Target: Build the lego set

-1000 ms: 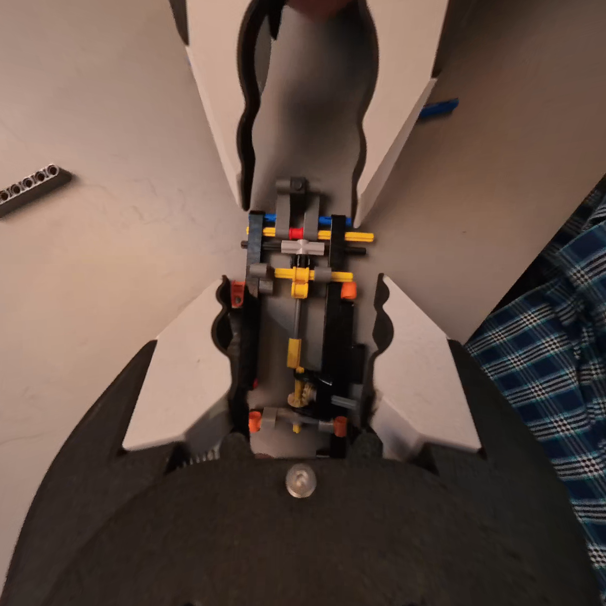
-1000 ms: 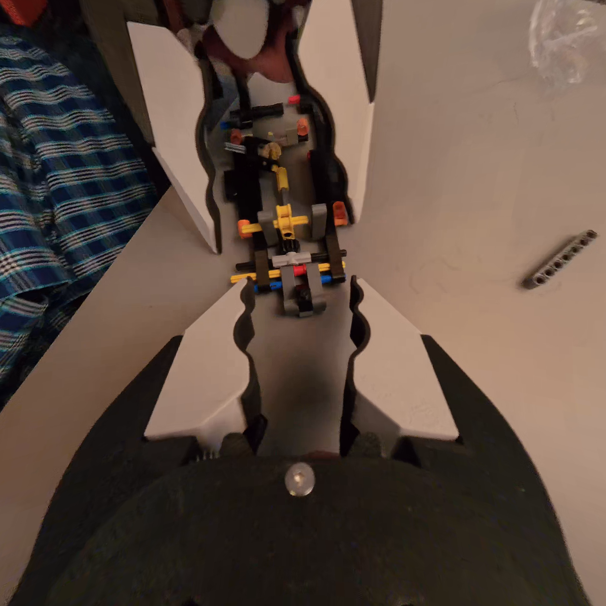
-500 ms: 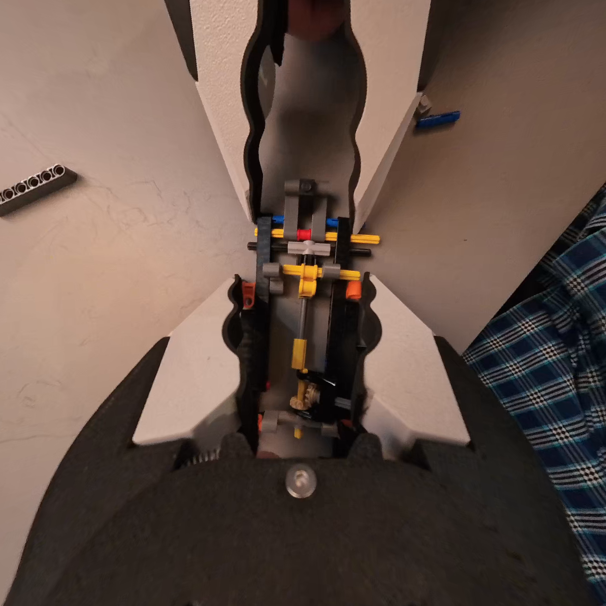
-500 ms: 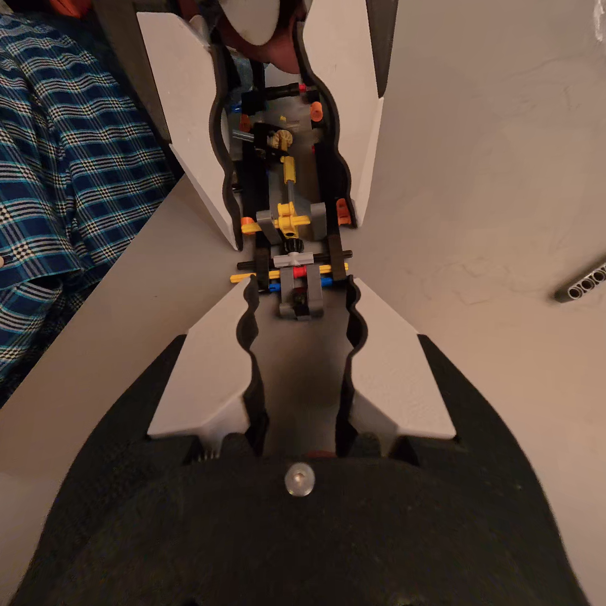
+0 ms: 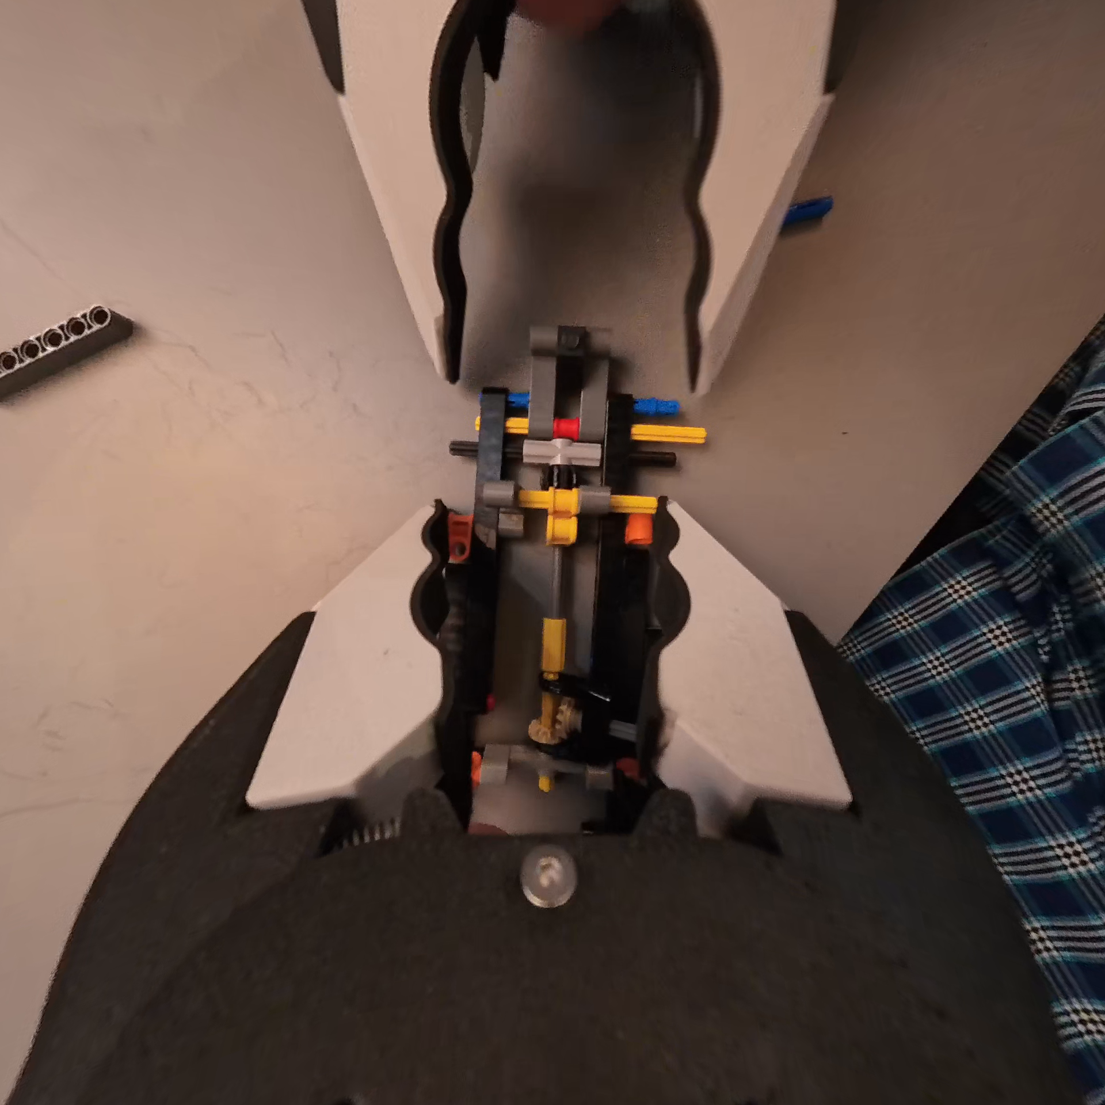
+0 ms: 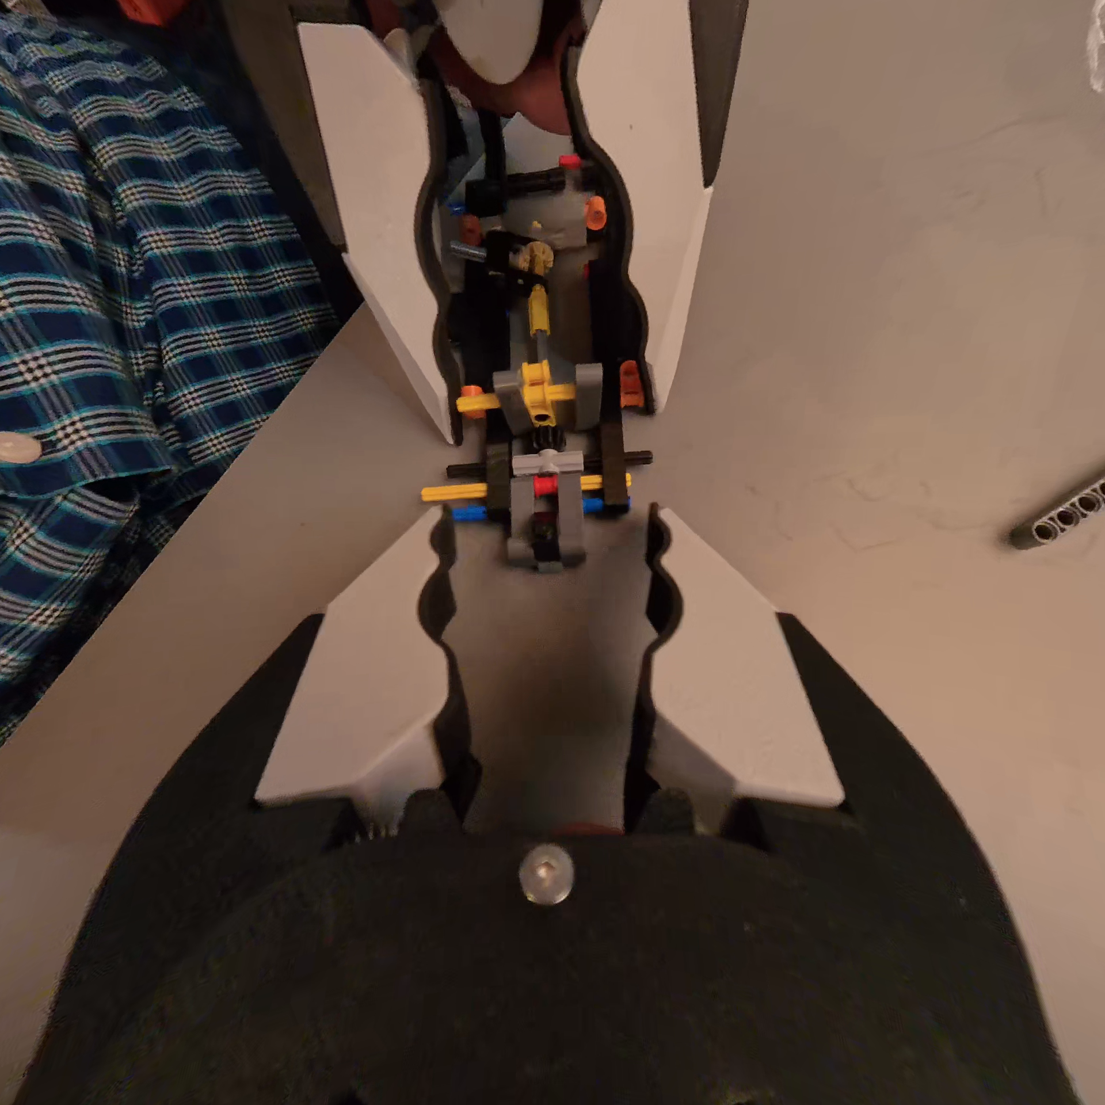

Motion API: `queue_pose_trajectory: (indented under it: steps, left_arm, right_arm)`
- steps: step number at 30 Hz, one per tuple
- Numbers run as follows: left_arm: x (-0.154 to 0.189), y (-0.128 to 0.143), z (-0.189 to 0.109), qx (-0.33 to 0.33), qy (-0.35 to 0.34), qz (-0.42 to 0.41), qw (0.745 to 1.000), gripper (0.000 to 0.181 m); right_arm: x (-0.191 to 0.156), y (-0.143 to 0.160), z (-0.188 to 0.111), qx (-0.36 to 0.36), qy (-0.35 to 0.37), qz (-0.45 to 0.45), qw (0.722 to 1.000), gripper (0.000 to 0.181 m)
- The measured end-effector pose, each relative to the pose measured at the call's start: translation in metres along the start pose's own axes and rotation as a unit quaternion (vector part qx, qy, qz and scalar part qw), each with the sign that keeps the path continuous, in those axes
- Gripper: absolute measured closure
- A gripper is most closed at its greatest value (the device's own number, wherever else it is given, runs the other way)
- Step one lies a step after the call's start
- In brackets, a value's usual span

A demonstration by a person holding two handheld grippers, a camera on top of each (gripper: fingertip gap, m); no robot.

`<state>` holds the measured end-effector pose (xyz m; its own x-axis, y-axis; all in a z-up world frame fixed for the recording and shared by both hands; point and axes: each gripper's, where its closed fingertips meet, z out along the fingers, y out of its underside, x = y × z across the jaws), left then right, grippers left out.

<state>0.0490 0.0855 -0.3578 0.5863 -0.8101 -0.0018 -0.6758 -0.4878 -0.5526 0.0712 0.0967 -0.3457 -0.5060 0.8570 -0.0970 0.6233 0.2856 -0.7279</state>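
My left gripper (image 5: 550, 520) clamps the lego chassis (image 5: 559, 574) between its fingers, steadying it on the table (image 5: 209, 209). My right gripper (image 6: 547, 520) stands wide, empty, facing the chassis nose for fitting parts.

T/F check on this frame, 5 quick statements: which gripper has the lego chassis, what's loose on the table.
1. The left gripper is closed around the lego chassis. True.
2. The right gripper also clamps the chassis. False: its fingers stand open at the chassis's grey end bracket, with a gap on both sides.
3. A grey beam with holes lies loose on the table, apart from the chassis. True.
4. A loose blue pin lies between the left gripper's fingers. False: it lies on the table beyond the right gripper's finger.
5. The chassis carries a green axle across it. False: the cross axles are yellow and black.
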Motion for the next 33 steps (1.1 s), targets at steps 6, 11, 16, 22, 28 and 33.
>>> queue_pose_trajectory:
  steps: [6,11,16,22,28,33]
  left_arm:
    - [0.001,0.0,0.0,-0.007,0.004,0.006,1.0,0.109]
    - [0.012,-0.005,0.006,-0.009,0.012,0.009,1.0,0.084]
    - [0.012,-0.014,0.012,-0.002,-0.01,-0.008,1.0,0.09]
    - [0.007,-0.015,0.011,0.019,-0.022,-0.025,0.999,0.107]
    - [0.006,-0.015,0.011,0.028,-0.024,-0.026,0.999,0.107]
    - [0.006,-0.015,0.011,0.031,-0.023,-0.022,0.999,0.107]
  right_arm:
    - [-0.004,0.003,0.009,-0.015,0.015,-0.03,0.999,0.113]
    - [-0.001,0.002,0.01,-0.011,0.025,-0.025,0.999,0.119]
    - [0.0,0.001,0.011,-0.01,0.032,-0.025,0.999,0.119]
    - [0.0,0.001,0.011,-0.008,0.03,-0.021,0.999,0.119]
    - [0.0,0.001,0.011,-0.009,0.032,-0.02,0.999,0.12]
    - [0.001,0.001,0.011,-0.008,0.035,-0.02,0.999,0.12]
